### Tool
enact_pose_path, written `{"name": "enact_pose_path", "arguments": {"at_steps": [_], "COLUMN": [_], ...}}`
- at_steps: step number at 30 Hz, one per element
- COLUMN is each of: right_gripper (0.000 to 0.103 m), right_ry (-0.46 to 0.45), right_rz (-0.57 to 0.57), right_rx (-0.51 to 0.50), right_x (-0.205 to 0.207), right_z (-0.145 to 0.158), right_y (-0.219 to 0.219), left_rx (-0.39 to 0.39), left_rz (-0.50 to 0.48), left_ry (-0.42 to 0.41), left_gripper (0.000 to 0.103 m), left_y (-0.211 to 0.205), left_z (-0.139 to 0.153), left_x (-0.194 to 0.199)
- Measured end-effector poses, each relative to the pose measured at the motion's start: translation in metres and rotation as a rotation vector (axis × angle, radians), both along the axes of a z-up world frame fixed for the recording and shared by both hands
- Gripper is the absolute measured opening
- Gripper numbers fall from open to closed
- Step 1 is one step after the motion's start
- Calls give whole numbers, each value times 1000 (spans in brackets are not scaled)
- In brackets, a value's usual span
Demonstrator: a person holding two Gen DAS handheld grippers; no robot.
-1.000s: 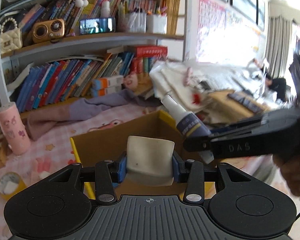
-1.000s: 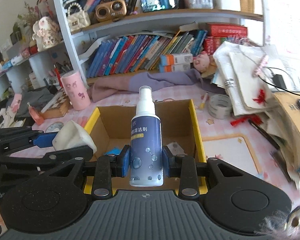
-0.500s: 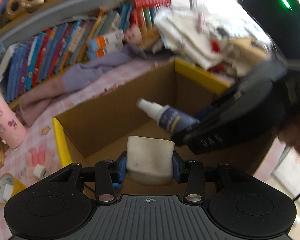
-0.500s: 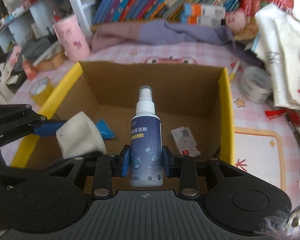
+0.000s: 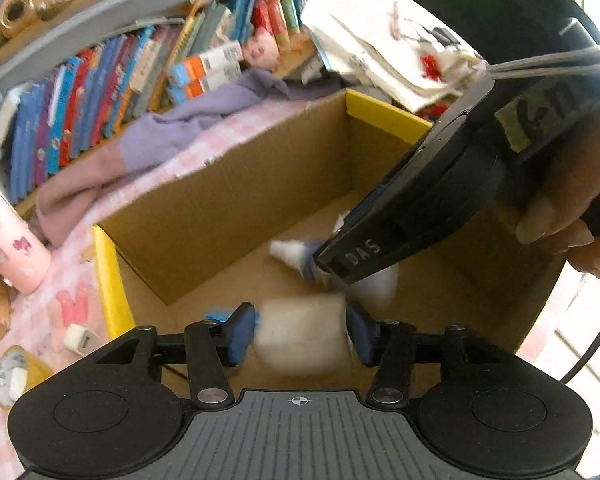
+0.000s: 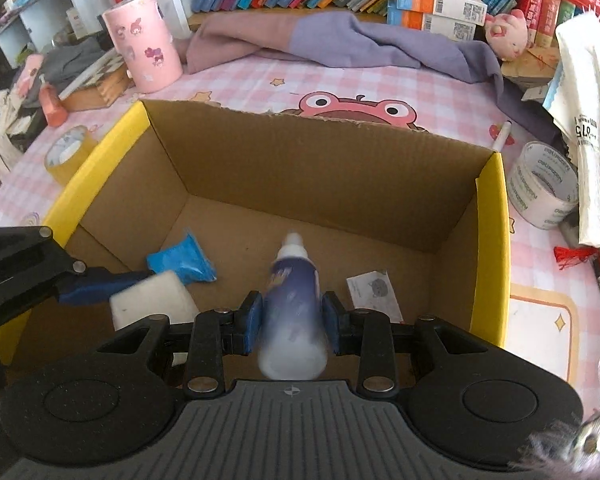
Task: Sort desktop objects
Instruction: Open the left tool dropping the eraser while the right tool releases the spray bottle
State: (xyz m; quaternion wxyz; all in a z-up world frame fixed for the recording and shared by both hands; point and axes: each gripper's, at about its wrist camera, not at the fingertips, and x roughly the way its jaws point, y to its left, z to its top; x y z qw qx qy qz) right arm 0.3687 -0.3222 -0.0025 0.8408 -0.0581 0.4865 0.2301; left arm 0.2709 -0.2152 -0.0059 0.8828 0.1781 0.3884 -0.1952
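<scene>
A cardboard box with yellow rims [image 6: 492, 240] [image 5: 112, 280] lies open on the pink checked table. My left gripper [image 5: 300, 336] is inside the box, its jaws parted slightly wider than the blurred white sponge block [image 5: 300, 336] [image 6: 152, 304] between them. My right gripper [image 6: 292, 320] is also inside the box; the blue-and-white spray bottle [image 6: 292, 312] [image 5: 296, 254] sits blurred and tilted between its jaws, which have widened. In the box lie a blue packet [image 6: 182, 258] and a small white card [image 6: 374, 292].
A pink cup [image 6: 142, 42] stands at the back left, yellow tape [image 6: 66, 154] by the box's left side, a white tape roll [image 6: 542, 184] and a marker [image 6: 502, 136] at its right. Purple cloth [image 6: 340, 42], books and papers lie behind.
Both grippers have dropped deeper into the box. Their jaws have widened, and the sponge and the bottle are blurred and slipping downward.
</scene>
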Motion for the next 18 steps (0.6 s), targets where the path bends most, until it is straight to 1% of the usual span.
{"name": "enact_pose_path", "arguments": {"at_steps": [2,3,7,10,12,18], "right_gripper": [30,30,30,33,34,35], "right_ry": [-16,-28,-86,-136,-170,-257], "right_rz": [-8,-13,-33,-57,-69,-103], "right_rx": [15,21,58,96,114,136], "right_x": [-1,-3,-13,-26,-36,-67], "right_z": [5,8,23,34,42,60], "right_y": [-2,-4,-12,-19,-22,-28], "left_rx": [-14,-24,-79,-117,-140,-200], "left_rz": [8,15,64,99,120,188], "left_ry": [-28,-46,-106,-148,-178,-246], "left_gripper": [60,62,62,64,70,75], "left_y": [2,3,12,20,24,39], "left_z": [6,9,25,37,46,65], "left_x": [-3,-5,-15,-26,-34,-59]}}
